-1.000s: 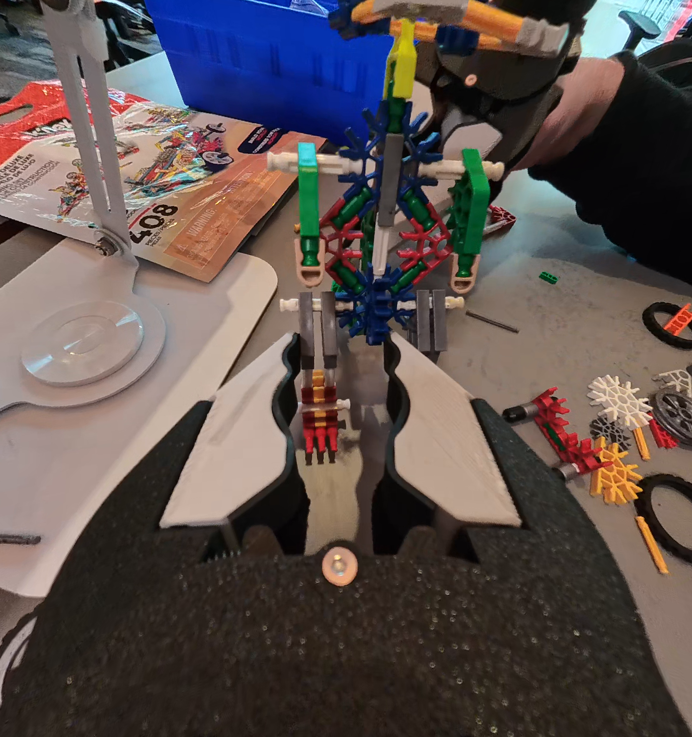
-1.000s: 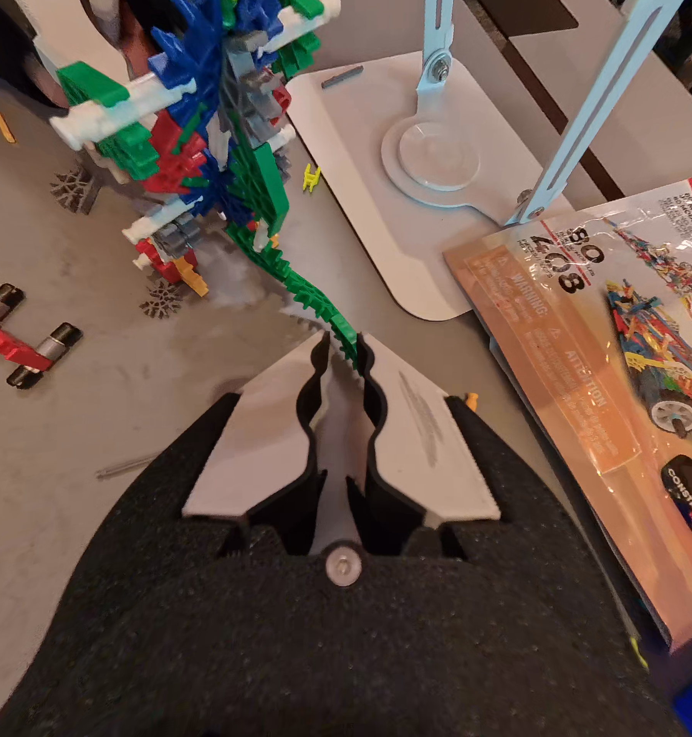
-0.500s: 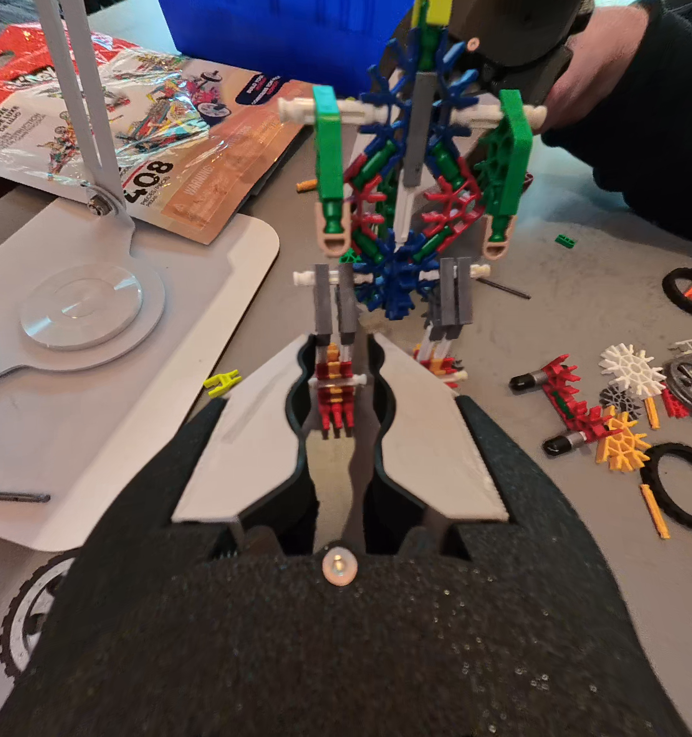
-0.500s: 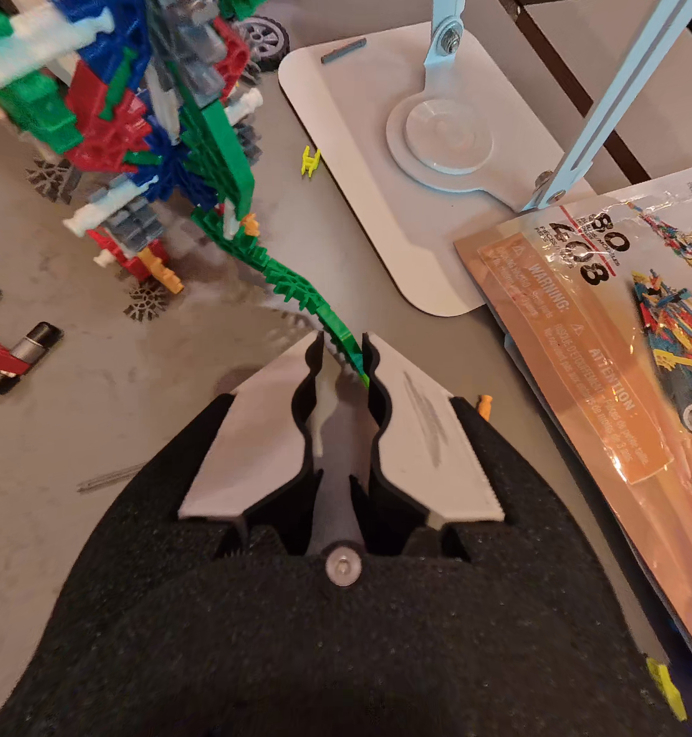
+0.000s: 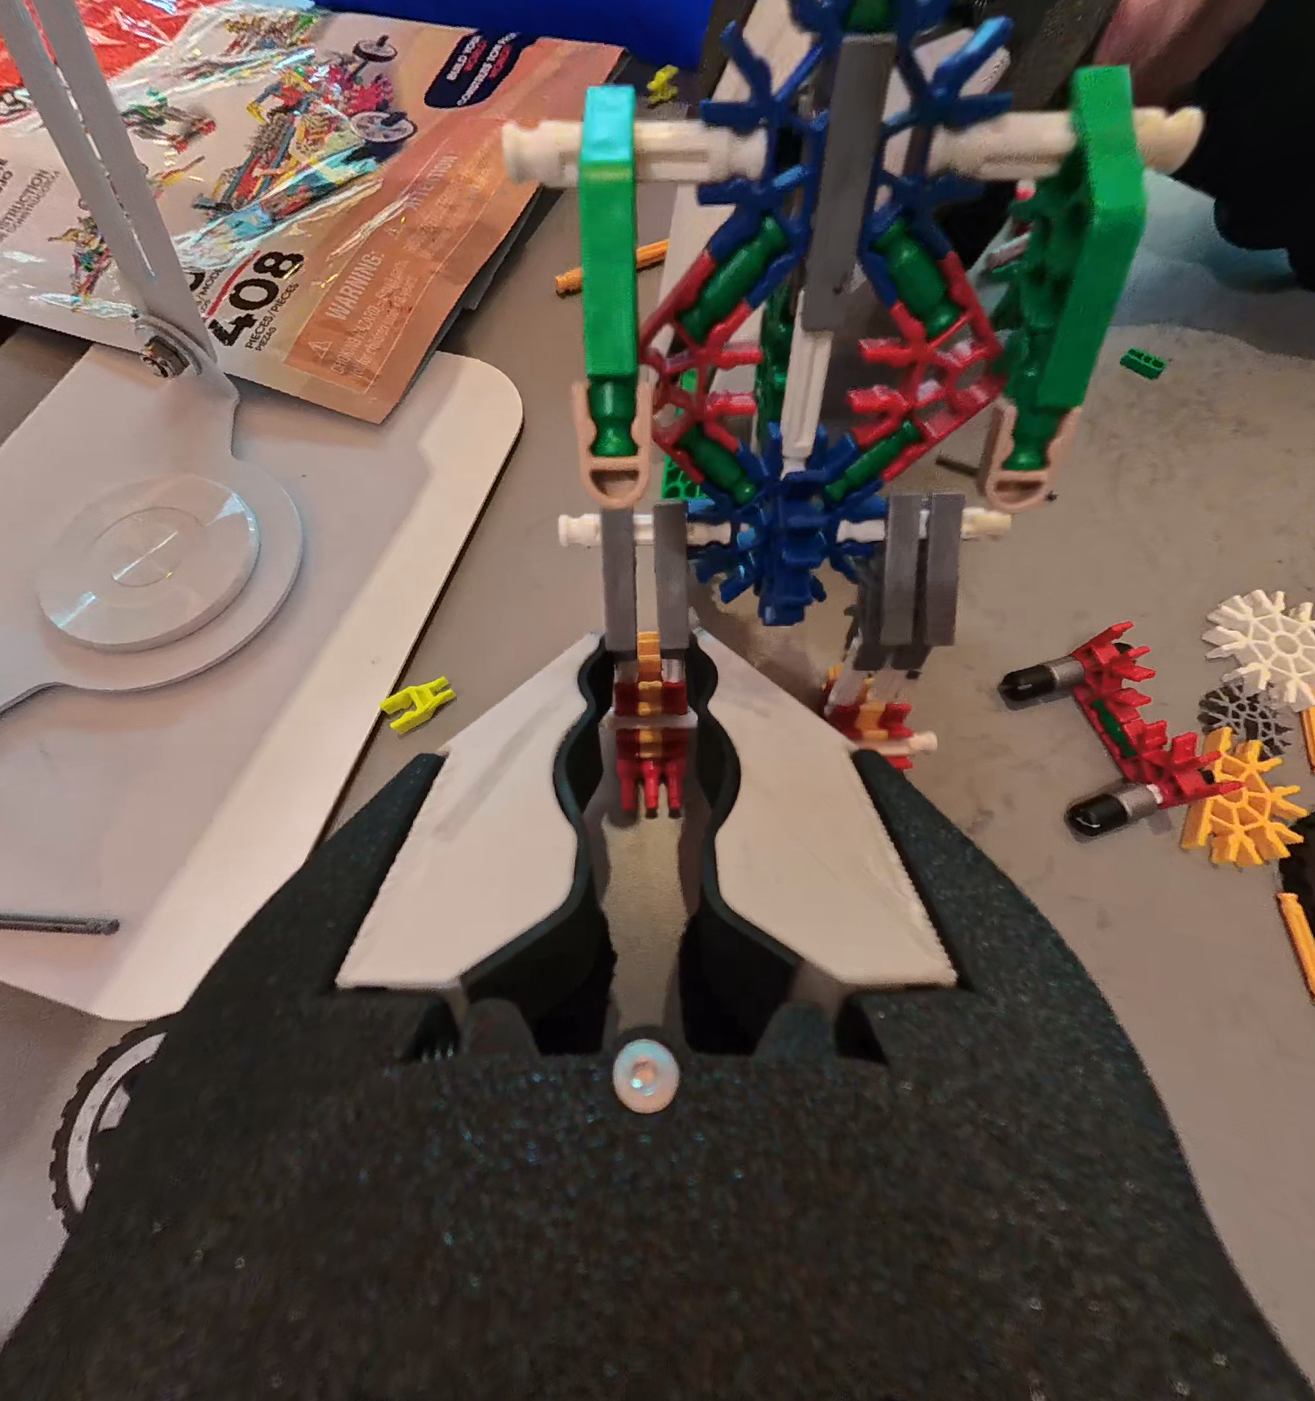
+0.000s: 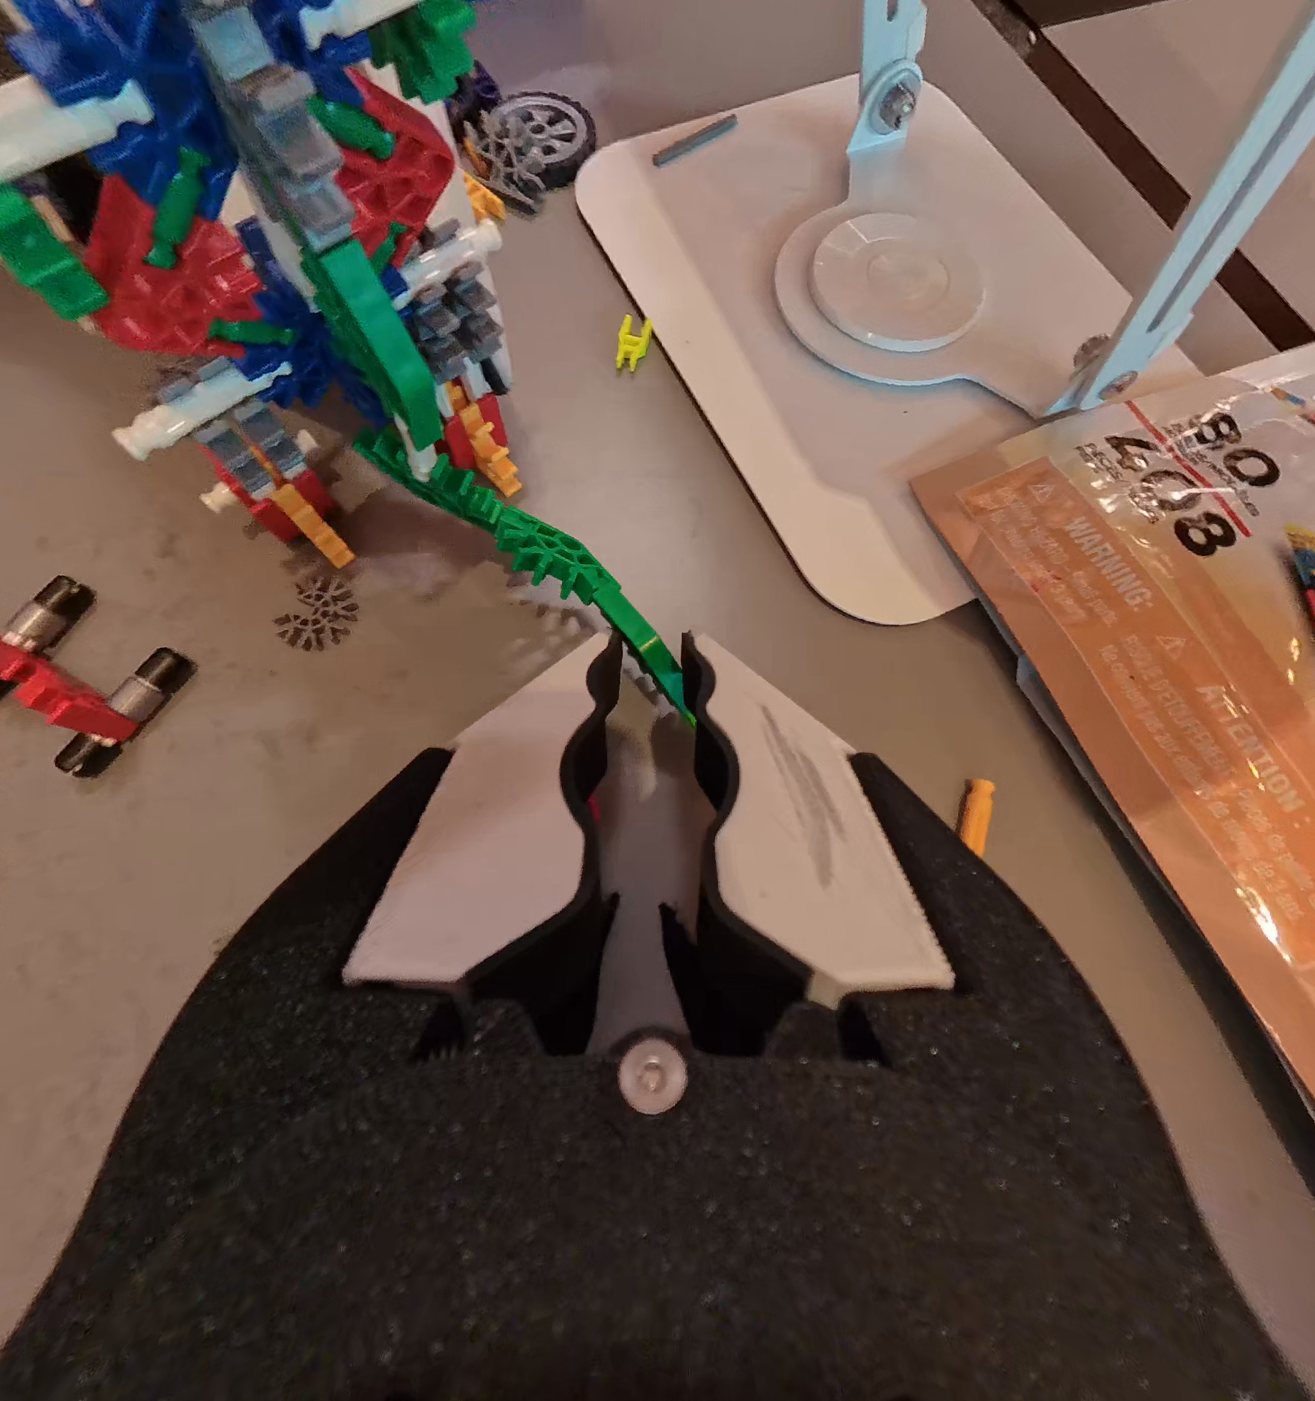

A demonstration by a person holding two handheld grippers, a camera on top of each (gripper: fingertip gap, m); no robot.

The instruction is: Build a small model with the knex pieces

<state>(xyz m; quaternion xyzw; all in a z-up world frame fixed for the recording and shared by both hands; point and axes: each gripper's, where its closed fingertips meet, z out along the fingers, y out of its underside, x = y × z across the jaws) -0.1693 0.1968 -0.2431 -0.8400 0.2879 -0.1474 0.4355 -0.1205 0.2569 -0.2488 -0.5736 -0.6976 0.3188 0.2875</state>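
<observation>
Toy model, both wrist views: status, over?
Left gripper shut on model's red-yellow foot. Right gripper shut on green tail. Model upright; loose parts alongside.

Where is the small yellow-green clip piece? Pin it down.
The yellow-green clip lies on the grey table at the white stand base's edge, just left of the left tongs.

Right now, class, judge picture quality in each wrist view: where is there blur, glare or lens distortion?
Left wrist view: the toy model's upper part is smeared, the left gripper is sharp, glare streaks the plastic bag. Right wrist view: the model's top blurs, the stand's arm bows from wide-angle distortion, the green strip is crisp.
</observation>
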